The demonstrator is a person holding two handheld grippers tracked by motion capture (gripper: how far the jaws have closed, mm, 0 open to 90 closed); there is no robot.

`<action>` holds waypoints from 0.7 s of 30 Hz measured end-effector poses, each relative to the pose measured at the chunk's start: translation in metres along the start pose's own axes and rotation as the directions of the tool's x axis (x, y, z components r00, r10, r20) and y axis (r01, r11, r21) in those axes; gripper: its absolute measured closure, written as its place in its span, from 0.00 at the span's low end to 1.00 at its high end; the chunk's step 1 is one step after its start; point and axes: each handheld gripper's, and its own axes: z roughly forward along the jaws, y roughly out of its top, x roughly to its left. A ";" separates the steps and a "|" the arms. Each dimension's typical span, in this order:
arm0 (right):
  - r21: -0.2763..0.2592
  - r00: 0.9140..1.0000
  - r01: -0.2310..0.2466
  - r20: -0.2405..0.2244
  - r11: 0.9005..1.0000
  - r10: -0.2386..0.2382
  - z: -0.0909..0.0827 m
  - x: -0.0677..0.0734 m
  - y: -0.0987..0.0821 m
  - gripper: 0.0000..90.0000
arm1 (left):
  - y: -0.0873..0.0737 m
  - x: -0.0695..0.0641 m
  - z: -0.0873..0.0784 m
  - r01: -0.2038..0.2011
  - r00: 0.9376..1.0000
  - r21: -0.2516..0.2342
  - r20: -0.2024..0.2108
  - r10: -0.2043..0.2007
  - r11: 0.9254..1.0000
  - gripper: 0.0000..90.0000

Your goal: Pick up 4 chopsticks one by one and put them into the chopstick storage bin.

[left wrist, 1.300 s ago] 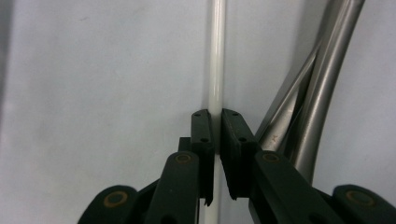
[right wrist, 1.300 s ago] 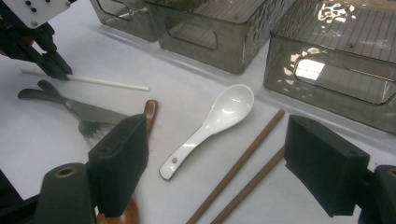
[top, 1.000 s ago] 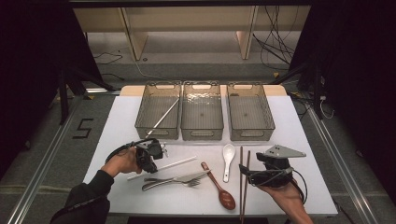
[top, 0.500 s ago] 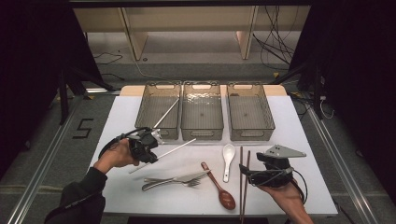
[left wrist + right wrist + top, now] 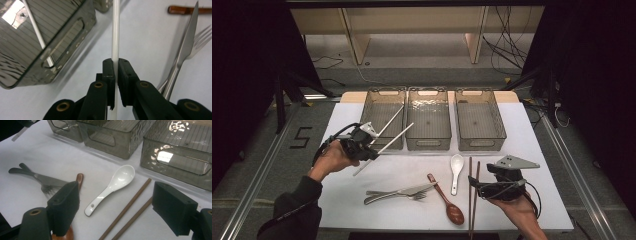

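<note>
My left gripper is shut on a white chopstick and holds it in the air, slanted up toward the left bin. In the left gripper view the pads pinch the white chopstick near its middle. A second white chopstick leans inside that bin. My right gripper rests low at the table's front right, jaws wide open with nothing between the pads. Just ahead of it lie two brown chopsticks and a white soup spoon.
Three clear bins stand in a row at the back: left, middle and right. A knife and fork and a wooden spoon lie on the white table near its front edge.
My left gripper has lifted the white chopstick off the table and carried it up and back toward the left bin. The right gripper has stayed put.
</note>
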 end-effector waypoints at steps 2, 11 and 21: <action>0.002 1.000 -0.003 0.002 1.000 0.003 0.000 -0.001 0.000 0.26 | 0.003 0.004 -0.004 0.021 1.000 -0.023 -0.008 -0.021 1.000 0.93; 0.002 1.000 -0.011 0.004 1.000 0.011 0.000 -0.002 -0.001 0.26 | 0.016 0.025 -0.013 0.075 0.997 -0.086 -0.029 -0.078 0.993 0.93; 0.000 1.000 -0.016 0.003 1.000 0.016 0.000 -0.003 -0.001 0.26 | 0.037 0.050 -0.024 0.111 0.988 -0.126 -0.097 -0.123 0.986 0.93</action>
